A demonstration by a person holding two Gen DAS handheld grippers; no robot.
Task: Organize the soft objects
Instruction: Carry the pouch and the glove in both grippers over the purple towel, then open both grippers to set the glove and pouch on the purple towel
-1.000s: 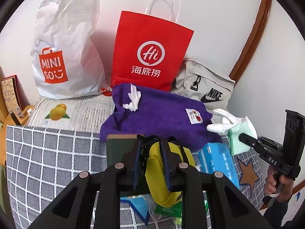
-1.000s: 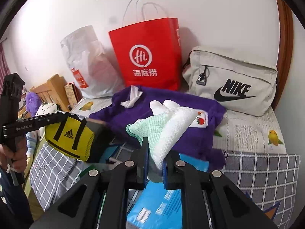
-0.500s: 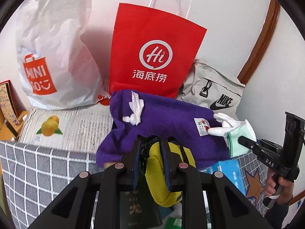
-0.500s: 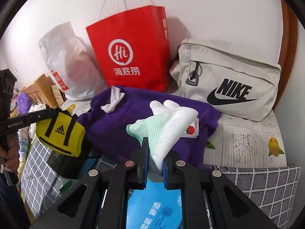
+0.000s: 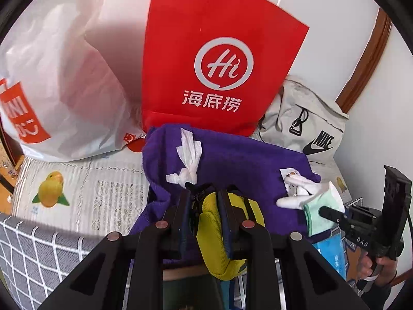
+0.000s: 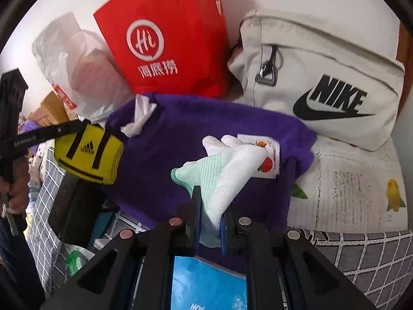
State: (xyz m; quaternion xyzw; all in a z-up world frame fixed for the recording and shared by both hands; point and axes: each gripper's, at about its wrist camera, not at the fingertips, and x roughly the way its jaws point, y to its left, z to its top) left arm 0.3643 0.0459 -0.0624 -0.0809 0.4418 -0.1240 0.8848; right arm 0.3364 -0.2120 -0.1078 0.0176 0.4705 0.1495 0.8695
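Note:
My left gripper (image 5: 206, 199) is shut on a yellow Adidas pouch (image 5: 219, 235), held above the near edge of a purple towel (image 5: 232, 165); the pouch also shows in the right wrist view (image 6: 89, 155). My right gripper (image 6: 209, 206) is shut on a white and mint glove (image 6: 222, 165), held over the purple towel (image 6: 180, 134) near its fruit label (image 6: 265, 155). The glove also shows in the left wrist view (image 5: 309, 199). A crumpled white tissue (image 5: 187, 162) lies on the towel.
A red paper bag (image 5: 219, 72), a white Miniso plastic bag (image 5: 56, 82) and a grey Nike bag (image 6: 322, 85) stand against the wall behind the towel. A blue packet (image 6: 206, 284) and a dark booklet (image 6: 72, 206) lie on the grey checked cover (image 5: 38, 253).
Both grippers have moved forward toward the bags at the wall, carrying the pouch and the glove over the purple towel. Both grips are unchanged.

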